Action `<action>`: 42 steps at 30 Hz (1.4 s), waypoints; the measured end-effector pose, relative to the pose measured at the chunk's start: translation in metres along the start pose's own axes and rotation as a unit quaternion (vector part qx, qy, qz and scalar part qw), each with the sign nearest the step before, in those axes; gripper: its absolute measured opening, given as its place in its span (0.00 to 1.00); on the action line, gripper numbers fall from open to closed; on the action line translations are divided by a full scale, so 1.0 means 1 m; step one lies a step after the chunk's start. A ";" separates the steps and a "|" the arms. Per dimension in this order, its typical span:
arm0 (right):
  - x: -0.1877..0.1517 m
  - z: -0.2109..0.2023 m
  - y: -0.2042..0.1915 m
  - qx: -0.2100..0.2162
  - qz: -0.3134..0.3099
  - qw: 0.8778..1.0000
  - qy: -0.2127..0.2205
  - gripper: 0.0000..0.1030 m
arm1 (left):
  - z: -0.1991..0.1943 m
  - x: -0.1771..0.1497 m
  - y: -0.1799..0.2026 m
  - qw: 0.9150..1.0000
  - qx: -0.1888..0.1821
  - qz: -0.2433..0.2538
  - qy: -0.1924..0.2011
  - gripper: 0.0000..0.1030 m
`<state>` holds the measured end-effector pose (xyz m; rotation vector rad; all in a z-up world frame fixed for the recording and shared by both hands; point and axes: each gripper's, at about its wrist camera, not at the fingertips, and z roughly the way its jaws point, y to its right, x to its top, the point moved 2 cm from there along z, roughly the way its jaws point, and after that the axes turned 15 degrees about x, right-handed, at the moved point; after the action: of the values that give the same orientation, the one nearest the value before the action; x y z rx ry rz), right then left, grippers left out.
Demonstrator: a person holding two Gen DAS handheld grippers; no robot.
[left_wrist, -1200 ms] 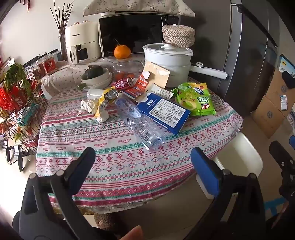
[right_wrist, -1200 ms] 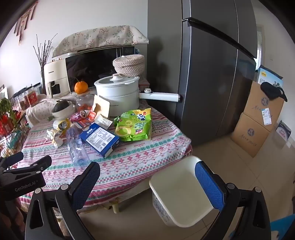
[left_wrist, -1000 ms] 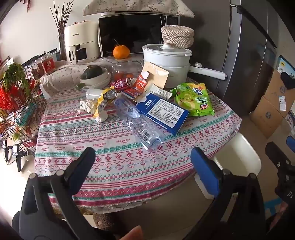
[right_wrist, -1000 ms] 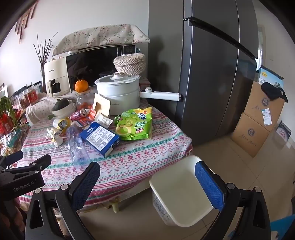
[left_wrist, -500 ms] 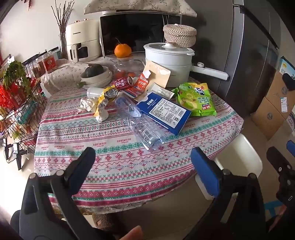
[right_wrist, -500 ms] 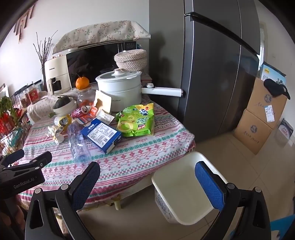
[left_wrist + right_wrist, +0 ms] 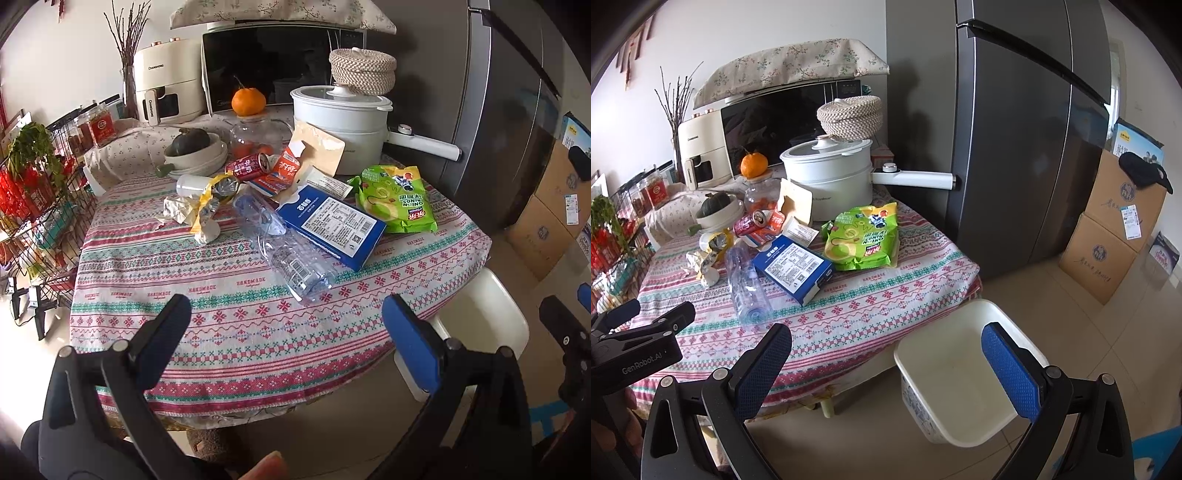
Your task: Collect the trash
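Observation:
Trash lies on a table with a patterned cloth [image 7: 229, 325]: a crushed clear bottle [image 7: 284, 251] [image 7: 746, 280], a blue box [image 7: 332, 225] [image 7: 794, 267], a green snack bag [image 7: 397, 199] [image 7: 864, 236], a red can [image 7: 247, 166] [image 7: 750, 221], an orange carton [image 7: 282, 173] and crumpled yellow and white wrappers [image 7: 199, 210] [image 7: 707, 258]. A white bin [image 7: 960, 380] [image 7: 480, 317] stands on the floor at the table's right. My left gripper [image 7: 284, 332] hangs open before the table's near edge. My right gripper [image 7: 886, 365] is open too, over the gap between table and bin. Neither holds anything.
At the back stand a white pot [image 7: 340, 129], a woven basket [image 7: 362, 70], a microwave [image 7: 273, 66], an air fryer [image 7: 166, 85], an orange [image 7: 248, 100] on a jar and a bowl [image 7: 195, 155]. A wire rack [image 7: 33, 206] is left, a fridge [image 7: 1015, 129] and cardboard boxes [image 7: 1108, 236] right.
Both views have shifted only slightly; the table and bin sit a touch nearer. Both grippers stay open and nothing on the table has moved.

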<state>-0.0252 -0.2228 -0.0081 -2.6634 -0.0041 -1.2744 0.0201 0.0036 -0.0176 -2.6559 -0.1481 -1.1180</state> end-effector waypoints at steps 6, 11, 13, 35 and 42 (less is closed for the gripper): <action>0.000 0.000 -0.003 0.002 -0.005 1.000 0.002 1.00 | 0.000 -0.001 -0.001 1.000 0.000 0.000 0.001 1.00; 0.002 -0.001 -0.004 0.005 -0.011 1.000 0.001 1.00 | -0.001 0.000 -0.004 1.000 -0.003 -0.001 0.007 1.00; 0.003 -0.003 -0.006 0.004 -0.015 1.000 0.007 1.00 | -0.003 0.000 -0.004 1.000 -0.003 -0.001 0.010 1.00; 0.005 0.010 -0.009 0.001 -0.017 1.000 -0.007 1.00 | -0.004 0.003 -0.008 1.000 0.000 -0.006 0.018 1.00; 0.006 0.009 -0.009 -0.001 -0.018 1.000 -0.005 1.00 | 0.000 0.004 -0.007 1.000 -0.004 -0.001 0.014 1.00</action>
<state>-0.0148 -0.2132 -0.0078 -2.6820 -0.0526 -1.2728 0.0212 0.0101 -0.0132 -2.6454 -0.1427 -1.1591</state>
